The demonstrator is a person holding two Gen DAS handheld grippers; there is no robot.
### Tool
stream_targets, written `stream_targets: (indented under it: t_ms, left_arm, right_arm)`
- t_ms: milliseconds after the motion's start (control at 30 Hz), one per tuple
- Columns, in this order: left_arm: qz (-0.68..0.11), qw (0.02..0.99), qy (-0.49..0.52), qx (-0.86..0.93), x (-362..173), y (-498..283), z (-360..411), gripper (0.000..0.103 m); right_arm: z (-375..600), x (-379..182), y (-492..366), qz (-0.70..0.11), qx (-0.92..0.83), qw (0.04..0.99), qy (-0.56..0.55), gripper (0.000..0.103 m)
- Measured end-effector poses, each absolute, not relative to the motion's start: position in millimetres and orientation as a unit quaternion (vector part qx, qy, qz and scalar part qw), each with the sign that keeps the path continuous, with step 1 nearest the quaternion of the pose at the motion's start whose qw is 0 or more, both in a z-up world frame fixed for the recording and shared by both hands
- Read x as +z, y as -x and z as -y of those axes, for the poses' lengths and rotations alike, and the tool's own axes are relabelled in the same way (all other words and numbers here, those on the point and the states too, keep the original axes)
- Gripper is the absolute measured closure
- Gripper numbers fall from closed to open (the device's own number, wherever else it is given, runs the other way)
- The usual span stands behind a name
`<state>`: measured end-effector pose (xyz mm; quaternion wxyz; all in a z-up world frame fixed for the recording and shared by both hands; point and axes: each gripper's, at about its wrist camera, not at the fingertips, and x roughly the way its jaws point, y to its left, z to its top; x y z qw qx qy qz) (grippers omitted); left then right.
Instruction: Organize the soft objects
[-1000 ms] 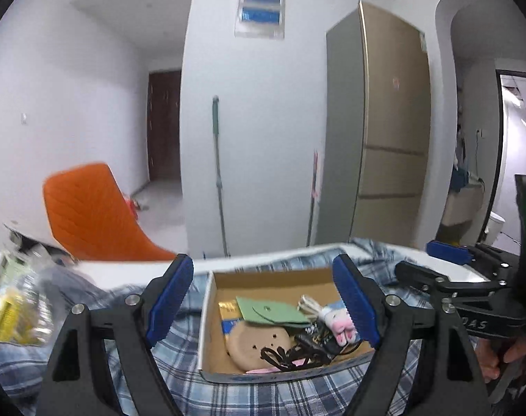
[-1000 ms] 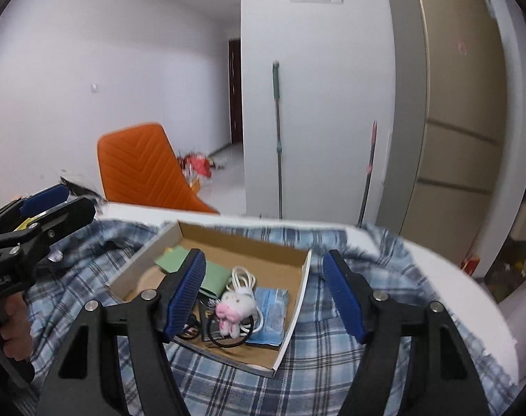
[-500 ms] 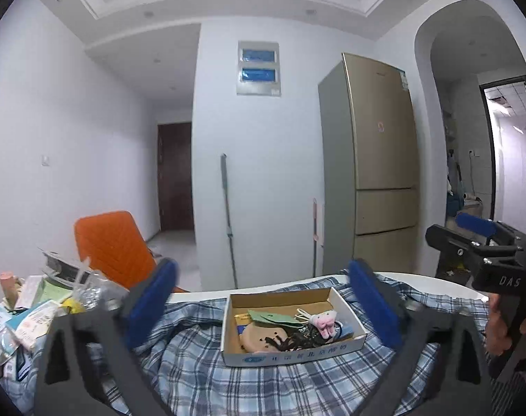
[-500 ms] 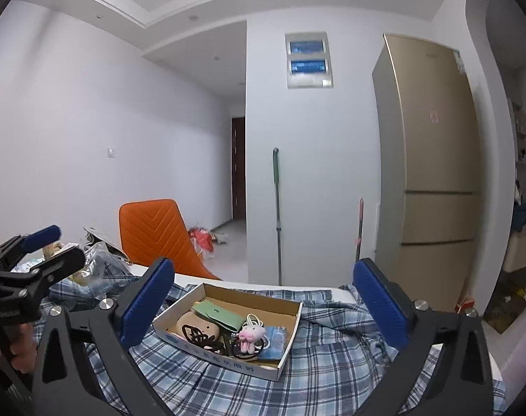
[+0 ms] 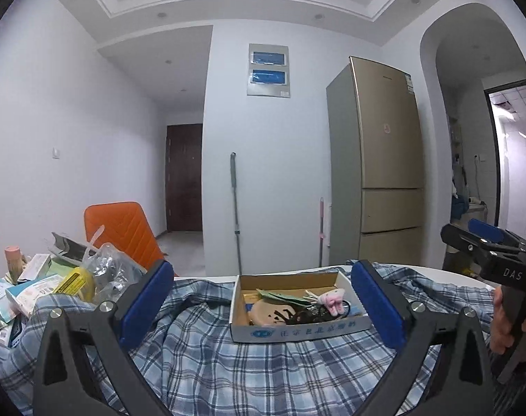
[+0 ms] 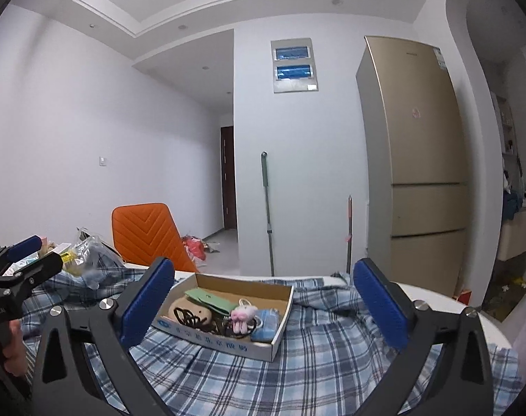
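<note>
A shallow cardboard box (image 5: 299, 327) (image 6: 207, 338) sits on a blue plaid cloth (image 5: 228, 364) (image 6: 315, 364) spread over the table. It holds a pink plush toy (image 5: 332, 299) (image 6: 243, 314), a tan round pad (image 5: 266, 312), a green pouch (image 6: 207, 299), black cords and a blue packet (image 6: 268, 326). My left gripper (image 5: 261, 303) is open and empty, held back from the box. My right gripper (image 6: 263, 301) is open and empty, also back from the box. Each gripper shows at the edge of the other's view.
A pile of packets and a plastic bag (image 5: 55, 284) lies on the table's left end. An orange chair (image 5: 124, 228) stands behind the table. A gold fridge (image 5: 384, 173) and two mop handles stand by the far wall. The table's white edge (image 6: 436, 298) shows at right.
Both grippers have pulled back and up from the box and opened wider. The box now looks smaller and farther away in both views.
</note>
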<state>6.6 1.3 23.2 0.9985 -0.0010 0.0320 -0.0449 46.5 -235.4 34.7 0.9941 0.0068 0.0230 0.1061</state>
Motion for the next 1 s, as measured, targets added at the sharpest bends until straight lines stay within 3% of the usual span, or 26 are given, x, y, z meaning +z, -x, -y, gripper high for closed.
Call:
stream_targets:
  t_ms: [1000]
  left_arm:
    - [-0.043,0.998,0.011,-0.041,5.2,-12.0,-5.0,0.000]
  right_arm:
    - [235.6,11.4,-41.9,-0.031,0.111,0.993,0.003,0.000]
